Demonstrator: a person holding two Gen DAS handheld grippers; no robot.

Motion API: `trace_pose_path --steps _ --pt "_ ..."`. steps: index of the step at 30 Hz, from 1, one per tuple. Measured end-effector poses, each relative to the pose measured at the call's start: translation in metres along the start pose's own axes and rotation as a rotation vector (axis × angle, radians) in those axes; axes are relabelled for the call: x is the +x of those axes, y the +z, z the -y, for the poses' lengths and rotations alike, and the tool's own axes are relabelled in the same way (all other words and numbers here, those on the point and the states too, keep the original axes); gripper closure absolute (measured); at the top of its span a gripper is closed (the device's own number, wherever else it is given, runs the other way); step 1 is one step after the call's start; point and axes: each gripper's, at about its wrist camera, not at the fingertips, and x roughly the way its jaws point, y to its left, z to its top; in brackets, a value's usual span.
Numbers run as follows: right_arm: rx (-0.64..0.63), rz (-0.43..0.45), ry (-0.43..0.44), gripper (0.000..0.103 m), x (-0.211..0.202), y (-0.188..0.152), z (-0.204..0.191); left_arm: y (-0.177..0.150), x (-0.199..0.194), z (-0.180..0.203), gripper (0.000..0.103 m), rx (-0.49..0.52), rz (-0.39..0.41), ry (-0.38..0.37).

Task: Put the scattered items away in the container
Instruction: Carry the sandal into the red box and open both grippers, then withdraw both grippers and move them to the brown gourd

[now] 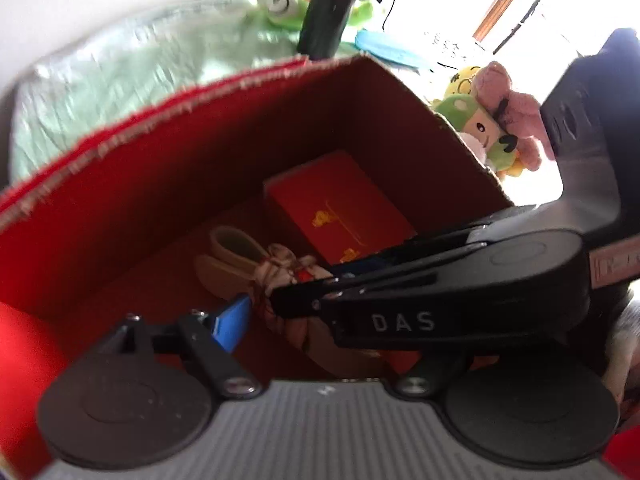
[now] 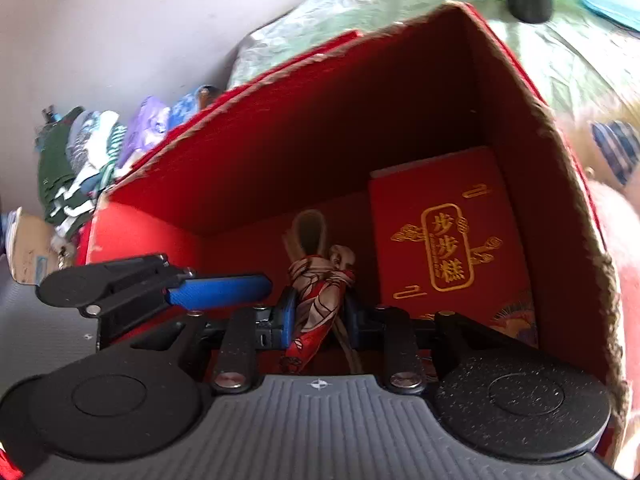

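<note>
Item: patterned scarf, pinched by right tongs inside the red box, gift packet at 2 o'clock; to be lowered to the floor before release, left tongs spread alongside.

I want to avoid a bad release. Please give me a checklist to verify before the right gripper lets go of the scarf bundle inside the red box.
1. Right gripper shut on the patterned scarf bundle: ok.
2. Bundle is inside the red cardboard box, below its rim: ok.
3. Bundle rests on the box floor: cannot tell.
4. Red gift box lies beside the bundle, not under it: ok.
5. Left gripper is clear of the bundle: not ok, its blue finger sits close alongside.
6. Left gripper is empty: cannot tell.
</note>
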Motion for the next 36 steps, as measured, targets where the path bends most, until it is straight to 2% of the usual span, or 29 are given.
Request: trace_pose_path --steps 3,5,8,11,15,22,26,30,36 --pt "0.024 0.012 -0.018 0.073 -0.004 -0.003 0.001 0.002 0.007 0.0 0.02 0.002 -0.043 -0.015" --pt "0.023 0.02 -0.043 0.069 -0.005 -0.004 0.0 0.004 0.011 -0.003 0.019 -0.014 -0.073 -0.036" --pt "0.06 0.032 -0.034 0.068 -0.01 -0.005 0.005 0.008 0.015 -0.009 0.014 -0.023 -0.096 -0.068" --pt "0.087 0.085 0.0 0.069 -0.022 -0.01 0.01 0.011 0.015 -0.008 0.008 0.011 -0.093 -0.091" --pt "0.072 0.139 0.027 0.07 -0.037 -0.017 0.014 0.014 0.017 -0.005 0.005 0.041 -0.098 -0.113" --pt "0.065 0.258 0.032 0.075 -0.056 -0.019 0.012 0.022 0.021 -0.005 0.003 0.036 -0.074 -0.189" --pt "0.059 0.314 0.031 0.075 -0.065 -0.025 0.008 0.023 0.019 -0.007 0.003 0.015 -0.064 -0.191" --pt "0.035 0.328 0.013 0.078 -0.068 -0.031 0.006 0.02 0.011 -0.011 0.003 -0.029 -0.015 -0.114" --pt "0.026 0.35 0.004 0.08 -0.075 -0.034 0.011 0.008 -0.011 0.011 0.003 0.021 0.13 0.134"
